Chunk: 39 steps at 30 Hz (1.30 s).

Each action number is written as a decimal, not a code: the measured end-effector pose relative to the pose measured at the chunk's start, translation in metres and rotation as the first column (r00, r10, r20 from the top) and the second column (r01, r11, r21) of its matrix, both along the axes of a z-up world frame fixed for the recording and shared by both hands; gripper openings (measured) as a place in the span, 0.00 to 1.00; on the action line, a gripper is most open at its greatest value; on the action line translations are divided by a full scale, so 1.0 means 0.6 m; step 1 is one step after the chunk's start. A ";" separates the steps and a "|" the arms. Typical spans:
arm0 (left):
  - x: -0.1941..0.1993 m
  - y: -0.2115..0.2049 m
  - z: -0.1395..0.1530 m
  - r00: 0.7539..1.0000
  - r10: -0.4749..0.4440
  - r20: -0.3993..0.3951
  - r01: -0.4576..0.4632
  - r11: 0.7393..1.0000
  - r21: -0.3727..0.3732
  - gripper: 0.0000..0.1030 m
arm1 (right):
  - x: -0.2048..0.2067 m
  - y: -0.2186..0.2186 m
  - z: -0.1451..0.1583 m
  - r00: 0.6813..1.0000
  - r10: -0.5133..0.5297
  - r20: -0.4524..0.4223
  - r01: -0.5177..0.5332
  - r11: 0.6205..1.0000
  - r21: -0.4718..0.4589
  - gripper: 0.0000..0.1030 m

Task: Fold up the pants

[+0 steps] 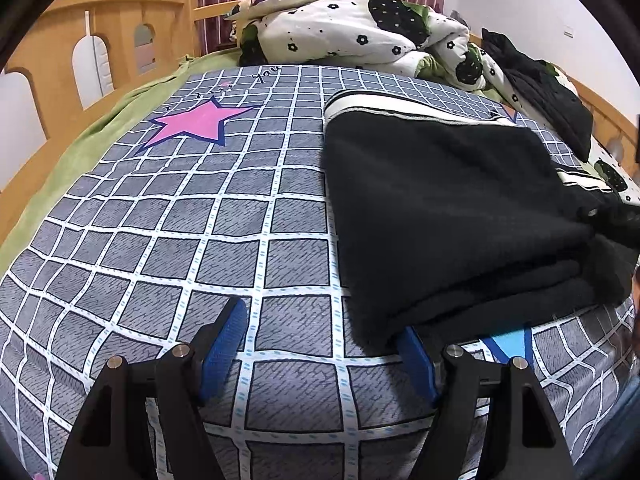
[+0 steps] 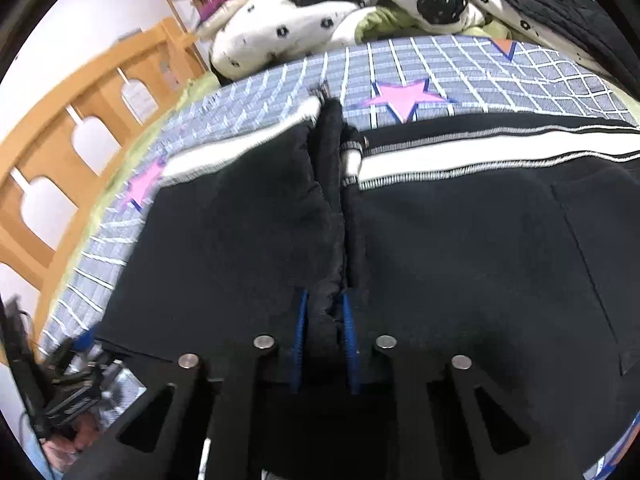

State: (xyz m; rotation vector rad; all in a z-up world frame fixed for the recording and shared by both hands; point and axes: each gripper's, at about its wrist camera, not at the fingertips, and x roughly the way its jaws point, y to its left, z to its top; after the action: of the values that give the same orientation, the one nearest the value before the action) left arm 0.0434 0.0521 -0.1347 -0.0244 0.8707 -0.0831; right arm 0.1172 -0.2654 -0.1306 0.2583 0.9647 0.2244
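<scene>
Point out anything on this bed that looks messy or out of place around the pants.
The black pants lie folded fairly square on the grid sheet. What stands out is behind them: a flowered quilt bunched in a heap and dark clothing dumped at the far right. The right gripper pinches a ridge of fabric, rumpling the pants.

Left gripper spread open, over grid bedsheet — folded black pants just beside

Black pants, white side stripe; folded, flat on bed
</scene>
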 end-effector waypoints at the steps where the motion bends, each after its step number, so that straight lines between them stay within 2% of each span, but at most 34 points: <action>1: -0.001 0.000 0.001 1.000 0.002 0.003 -0.002 1.000 0.004 0.70 | -0.005 -0.007 0.009 1.000 -0.003 0.011 0.003 1.000 0.027 0.15; 4: -0.001 -0.003 0.001 1.000 0.004 0.009 -0.004 1.000 0.019 0.70 | -0.016 -0.028 0.029 1.000 -0.013 0.026 0.010 0.996 0.092 0.15; 7: 0.000 -0.003 0.000 1.000 0.014 0.006 -0.014 1.000 0.018 0.70 | -0.012 -0.026 0.007 0.998 0.007 -0.054 -0.002 0.995 0.098 0.17; 8: 0.000 -0.002 0.001 1.000 0.016 0.003 -0.016 1.000 0.014 0.70 | -0.008 -0.023 -0.005 0.996 0.011 -0.089 -0.004 0.997 0.077 0.25; 10: 0.001 0.000 0.002 1.000 0.019 -0.001 -0.019 1.000 0.005 0.70 | -0.011 -0.029 -0.014 0.996 -0.017 -0.092 0.023 0.998 0.062 0.40; 11: 0.000 0.000 0.002 1.000 0.022 -0.002 -0.022 1.000 0.003 0.70 | -0.015 -0.033 -0.014 0.996 -0.030 -0.087 0.036 0.997 0.065 0.43; 17: 0.002 -0.002 0.002 1.000 0.024 -0.003 -0.024 1.000 0.004 0.70 | -0.007 -0.031 -0.036 0.992 -0.014 -0.123 0.030 0.992 0.123 0.46; 20: 0.003 -0.005 0.001 1.000 0.026 -0.006 -0.026 1.000 0.015 0.70 | 0.008 -0.006 -0.046 0.996 0.021 -0.088 -0.016 0.998 0.058 0.45; 21: 0.003 -0.007 0.000 1.000 0.027 -0.003 -0.027 0.999 0.019 0.70 | 0.009 0.004 -0.045 0.997 0.027 -0.076 -0.025 0.999 0.025 0.39; 22: 0.002 -0.007 0.001 1.000 0.026 0.001 -0.026 0.999 0.023 0.70 | 0.008 0.010 -0.042 0.997 0.030 -0.069 -0.029 1.000 0.011 0.28; 23: 0.002 -0.007 0.001 1.000 0.024 0.006 -0.024 0.999 0.027 0.70 | 0.006 0.014 -0.038 0.998 0.013 -0.058 -0.013 1.000 0.001 0.23; 26: -0.004 -0.010 0.002 0.999 0.009 0.031 -0.011 0.998 0.058 0.70 | -0.009 -0.001 -0.002 1.000 -0.011 0.007 0.010 0.998 0.059 0.17; 28: -0.010 -0.016 0.006 0.998 -0.015 0.056 0.011 0.997 0.076 0.70 | -0.020 -0.019 0.033 0.998 -0.010 0.059 0.003 0.993 0.118 0.15; 31: -0.021 -0.029 0.013 0.995 -0.046 0.090 0.037 0.994 0.100 0.70 | -0.035 -0.045 0.061 0.995 -0.031 0.092 0.018 0.990 0.137 0.15; 34: -0.024 -0.037 0.019 0.993 -0.070 0.091 0.063 0.995 0.083 0.70 | -0.045 -0.069 0.052 0.996 -0.055 0.074 0.046 0.991 0.129 0.15; 36: -0.020 -0.040 0.016 0.996 -0.052 0.078 0.044 0.994 0.103 0.70 | -0.052 -0.082 0.049 0.995 -0.062 0.078 0.052 0.990 0.131 0.15; 38: -0.014 -0.038 0.009 0.998 -0.023 0.062 0.015 0.992 0.124 0.70 | -0.049 -0.085 0.037 0.998 -0.051 0.037 0.044 0.986 0.159 0.22; 39: -0.009 -0.034 0.005 0.999 -0.007 0.046 0.002 0.993 0.120 0.70 | -0.045 -0.086 0.023 0.999 -0.044 -0.013 0.046 0.984 0.173 0.23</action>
State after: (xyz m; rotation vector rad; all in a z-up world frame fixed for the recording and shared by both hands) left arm 0.0378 0.0317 -0.1318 0.0915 0.8284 -0.0353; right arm 0.0903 -0.3170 -0.1167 0.4402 0.9486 0.2663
